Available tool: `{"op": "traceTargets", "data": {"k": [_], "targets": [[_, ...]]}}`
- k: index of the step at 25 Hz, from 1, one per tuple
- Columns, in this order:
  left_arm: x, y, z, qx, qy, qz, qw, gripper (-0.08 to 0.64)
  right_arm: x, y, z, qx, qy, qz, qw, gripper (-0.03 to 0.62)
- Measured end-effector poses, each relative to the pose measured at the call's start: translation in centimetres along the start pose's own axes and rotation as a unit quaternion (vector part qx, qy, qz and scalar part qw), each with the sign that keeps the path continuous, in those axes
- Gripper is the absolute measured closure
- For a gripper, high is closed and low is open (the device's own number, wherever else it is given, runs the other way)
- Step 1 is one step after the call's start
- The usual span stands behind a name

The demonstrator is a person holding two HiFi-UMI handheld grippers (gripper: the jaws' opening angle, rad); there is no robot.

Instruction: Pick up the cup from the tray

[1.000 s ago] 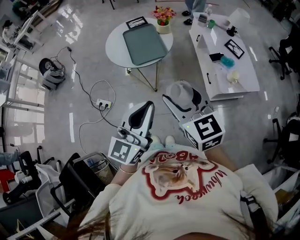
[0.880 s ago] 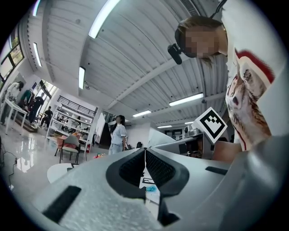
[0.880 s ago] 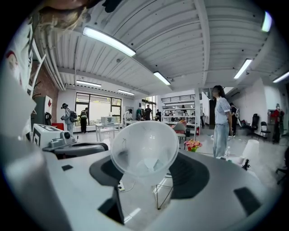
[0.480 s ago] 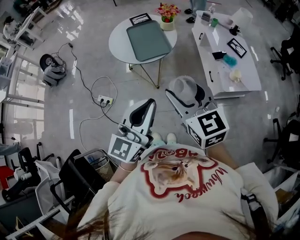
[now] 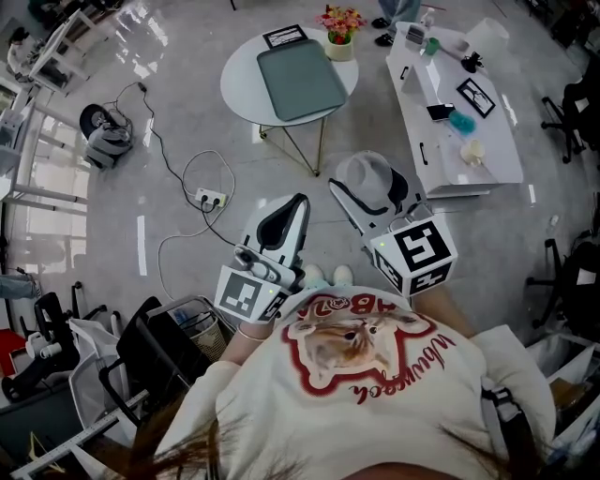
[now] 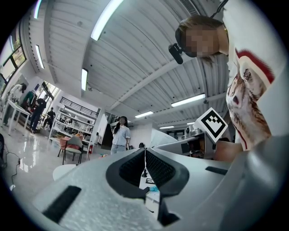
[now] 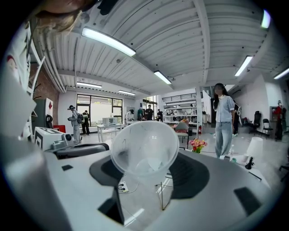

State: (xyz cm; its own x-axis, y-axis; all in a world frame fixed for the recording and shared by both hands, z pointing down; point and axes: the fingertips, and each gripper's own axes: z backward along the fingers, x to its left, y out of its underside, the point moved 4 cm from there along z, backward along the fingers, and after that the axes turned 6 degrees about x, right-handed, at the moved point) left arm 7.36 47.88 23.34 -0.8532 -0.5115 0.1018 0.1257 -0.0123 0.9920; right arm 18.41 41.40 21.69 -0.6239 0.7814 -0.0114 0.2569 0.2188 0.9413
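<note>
The clear plastic cup (image 5: 367, 178) is off the tray, with my right gripper (image 5: 373, 190) shut on it at chest height above the floor. In the right gripper view the cup (image 7: 144, 151) fills the gap between the jaws, mouth toward the camera, in the right gripper (image 7: 149, 169). The grey-green tray (image 5: 302, 80) lies bare on the round white table (image 5: 239, 89) ahead. My left gripper (image 5: 296, 208) hovers beside the right one. Its jaws meet with nothing between them in the left gripper view (image 6: 145, 155).
A flower pot (image 5: 339, 25) and a framed card (image 5: 285, 37) stand at the round table's far edge. A long white table (image 5: 459, 112) with small items runs along the right. A power strip and cables (image 5: 211, 197) lie on the floor to the left. A black chair and basket (image 5: 178, 342) stand near my left side.
The round table and tray have shifted slightly up and right in the head view. Both grippers hold their pose, and the cup stays in the right one.
</note>
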Motion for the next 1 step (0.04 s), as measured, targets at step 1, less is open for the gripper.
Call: {"op": "traceTargets", "data": {"k": [1], "targets": [[0.11, -0.03, 0.07, 0.0, -0.001, 0.0, 1.0, 0.545, 0.11, -0.04, -0.08, -0.001, -0.001, 0.001, 1.0, 0.308]]}}
